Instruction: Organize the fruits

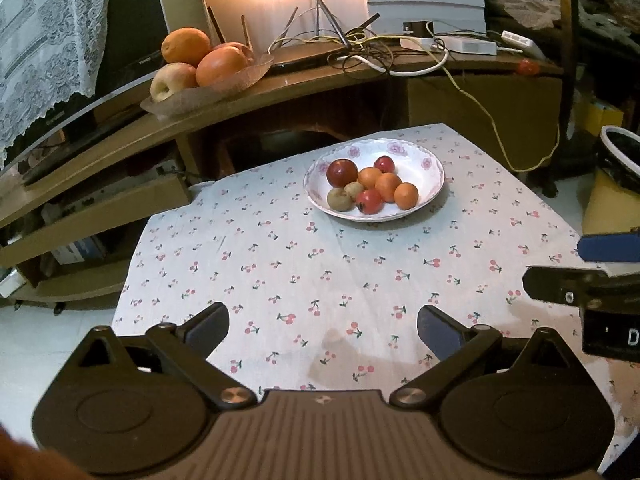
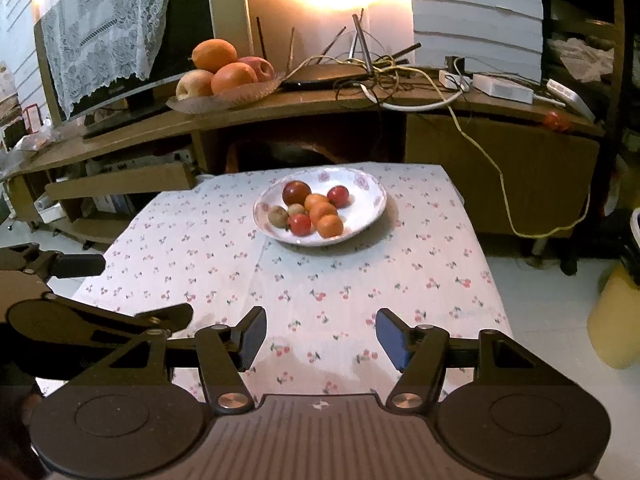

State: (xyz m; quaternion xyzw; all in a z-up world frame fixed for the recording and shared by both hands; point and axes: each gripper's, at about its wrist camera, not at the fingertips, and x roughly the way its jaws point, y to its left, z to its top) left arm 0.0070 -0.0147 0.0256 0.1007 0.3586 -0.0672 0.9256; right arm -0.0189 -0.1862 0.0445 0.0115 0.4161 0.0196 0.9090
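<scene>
- A small table under a white cloth [image 1: 320, 272] printed with red cherries fills the foreground; behind it runs a curved wooden shelf unit [image 2: 320, 108] against a brightly lit wall.
- Nearest, the left gripper [image 1: 323, 330] hangs over the near edge of the cloth, its 2 fingers spread wide with nothing between them.
- The right gripper [image 2: 321, 338] hovers beside it over the same near edge, likewise spread apart and empty; from the left wrist view its blue-padded finger [image 1: 608, 248] pokes in at the right.
- Well ahead of both grippers, near the far end of the table, sits a white floral plate [image 1: 424, 168].
- On the plate lie 8 small fruits bunched together: 1 dark red apple [image 1: 341, 173], 2 small red fruits [image 1: 384, 164], 3 small oranges [image 1: 388, 187] and 2 brownish kiwis [image 1: 340, 199].
- The fruit pile lies roughly straight ahead of the right gripper and slightly right of the left gripper's centre line.
- Farther back, on the shelf, a glass dish [image 2: 224, 98] holds large oranges and apples.
- Beside it a tangle of cables [image 2: 384, 76] and white boxes rests on the shelf.
- At the shelf's far right lies 1 small red fruit [image 2: 554, 120].
</scene>
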